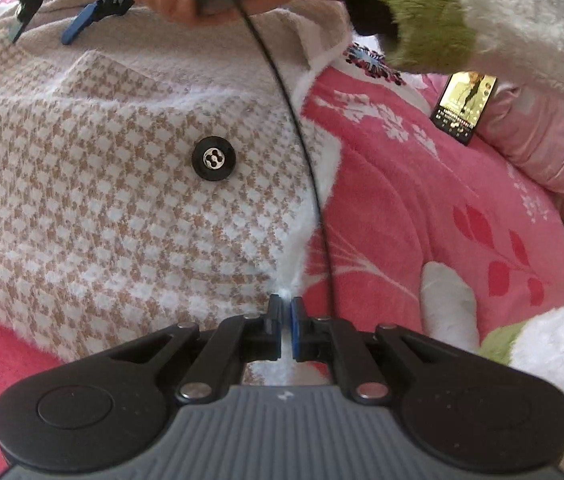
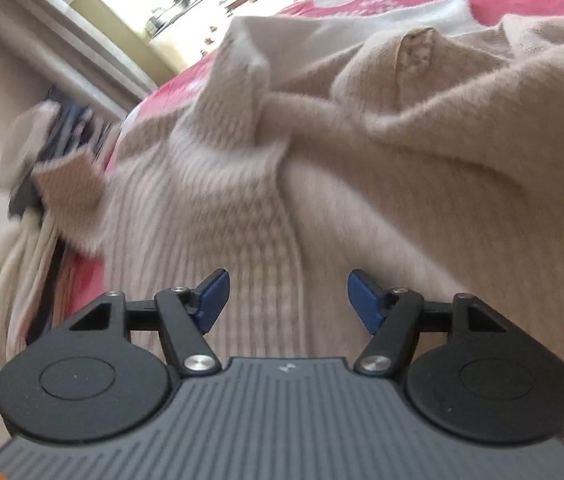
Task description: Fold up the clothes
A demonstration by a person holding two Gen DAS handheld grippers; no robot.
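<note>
Left gripper (image 1: 286, 302): jaws pressed together, clamped on the fluffy white edge of the cardigan (image 1: 122, 184). Cardigan spread over the pink blanket (image 1: 422, 208), checked in tan and white, with one black button (image 1: 213, 158) on the front panel. Pinched edge right where the checked knit met the blanket. Thin black cable (image 1: 302, 140) draped across the cardigan from the top of the left view down to the left gripper.

Right gripper (image 2: 288, 296): jaws apart, nothing between them, blue pads (image 2: 214, 294) clear of the fabric. Also seen at the top of the left view, held in a hand (image 1: 174, 0) above the far side of the cardigan. Under the right gripper, the ribbed beige part of the cardigan, bunched into soft folds, a plain beige sleeve or panel lying crumpled beside it to the right. Right view partly blurred, so finer folds hard to make out.

Further off on the blanket: a phone (image 1: 464, 108) with a lit screen, propped against a pale pink pillow (image 1: 542, 148). Fuzzy green and white sleeve (image 1: 482, 12) at the upper right of the left view.
</note>
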